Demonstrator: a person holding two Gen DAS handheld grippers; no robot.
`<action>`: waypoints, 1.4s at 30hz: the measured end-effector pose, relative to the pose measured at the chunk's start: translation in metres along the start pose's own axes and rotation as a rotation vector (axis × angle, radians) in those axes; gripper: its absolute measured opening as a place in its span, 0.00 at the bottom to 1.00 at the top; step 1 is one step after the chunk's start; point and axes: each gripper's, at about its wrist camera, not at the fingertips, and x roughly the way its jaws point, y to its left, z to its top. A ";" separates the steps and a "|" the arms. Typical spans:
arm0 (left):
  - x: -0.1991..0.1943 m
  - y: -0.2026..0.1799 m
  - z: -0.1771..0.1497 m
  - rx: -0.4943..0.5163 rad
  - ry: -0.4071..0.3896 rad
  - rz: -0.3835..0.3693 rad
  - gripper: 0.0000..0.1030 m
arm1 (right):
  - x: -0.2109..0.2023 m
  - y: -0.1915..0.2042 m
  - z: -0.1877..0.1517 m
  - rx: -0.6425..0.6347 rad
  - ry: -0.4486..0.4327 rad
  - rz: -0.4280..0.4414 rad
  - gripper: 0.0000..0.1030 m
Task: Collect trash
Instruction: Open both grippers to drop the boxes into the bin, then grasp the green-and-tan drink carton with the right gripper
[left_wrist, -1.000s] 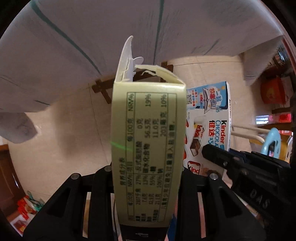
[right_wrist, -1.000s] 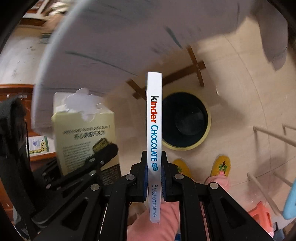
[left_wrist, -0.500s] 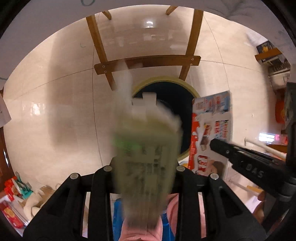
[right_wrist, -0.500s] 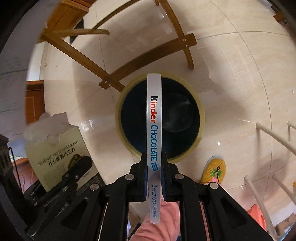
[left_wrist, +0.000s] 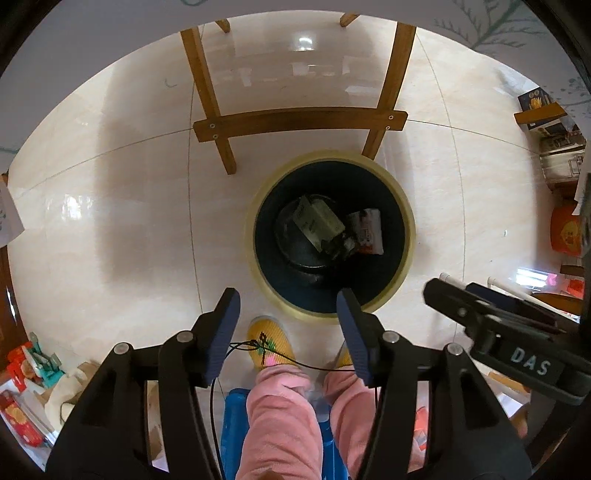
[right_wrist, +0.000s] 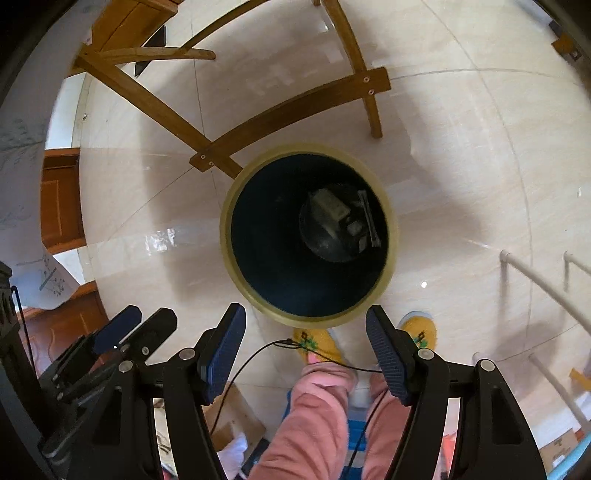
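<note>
bin (left_wrist: 400, 258) straight below both my hand-held grippers | left hand-held gripper (left_wrist: 288, 328) spread, empty; right hand-held gripper (right_wrist: 304, 349) spread, empty | green carton (left_wrist: 317, 223) and chocolate box (left_wrist: 367, 230) lie on its bottom

both your cameras look straight down from high up. they share the round bin (left_wrist: 404, 236) (right_wrist: 225, 236), the floor (left_wrist: 110, 206) (right_wrist: 480, 166) and your slippers (left_wrist: 269, 345) (right_wrist: 321, 345).

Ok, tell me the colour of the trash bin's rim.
Pale yellow rim around a dark bin interior, clearest in the left wrist view.
</note>
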 end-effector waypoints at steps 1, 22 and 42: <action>-0.003 0.000 -0.002 -0.003 0.000 -0.001 0.50 | -0.004 -0.001 -0.002 -0.007 -0.009 -0.002 0.67; -0.231 0.005 -0.050 -0.056 -0.153 -0.025 0.50 | -0.231 0.062 -0.090 -0.181 -0.169 0.031 0.67; -0.487 0.009 -0.051 -0.140 -0.478 0.022 0.50 | -0.480 0.168 -0.129 -0.507 -0.479 0.071 0.67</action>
